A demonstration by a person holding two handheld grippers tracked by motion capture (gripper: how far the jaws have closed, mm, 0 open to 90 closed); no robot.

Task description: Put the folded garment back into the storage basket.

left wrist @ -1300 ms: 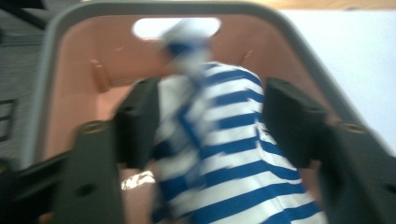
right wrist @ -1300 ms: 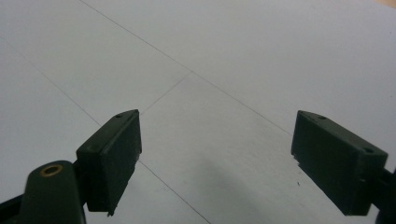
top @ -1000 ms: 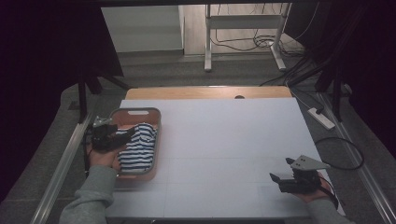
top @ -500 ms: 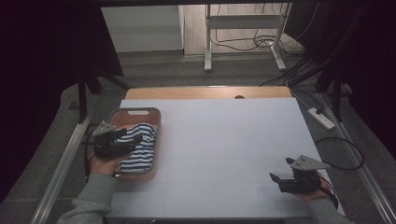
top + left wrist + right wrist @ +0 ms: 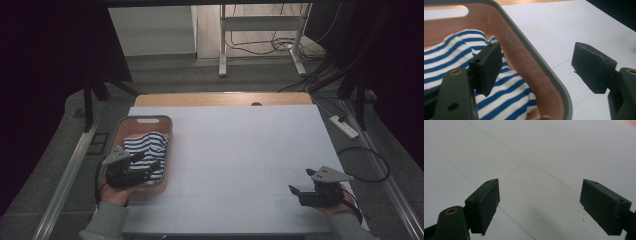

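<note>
Left hand (image 5: 116, 192): comes in from the bottom left, grey sleeve at the wrist, clasped round its tool.
Left gripper (image 5: 150, 167): points right and a little forward, jaws wide apart, nothing pinched.
Right hand (image 5: 336, 202): low at the bottom right, cable trailing from the wrist.
Right gripper (image 5: 299, 191): points left, roughly level, jaws spread wide, nothing between them.

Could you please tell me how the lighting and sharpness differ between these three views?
High view: dim, with black surroundings; only the white table is lit. Left gripper view: bright; the near basket rim and the striped shirt are soft, and the handle slot is blown out. Right gripper view: even grey light, with a faint shadow between the claw's jaws.
</note>
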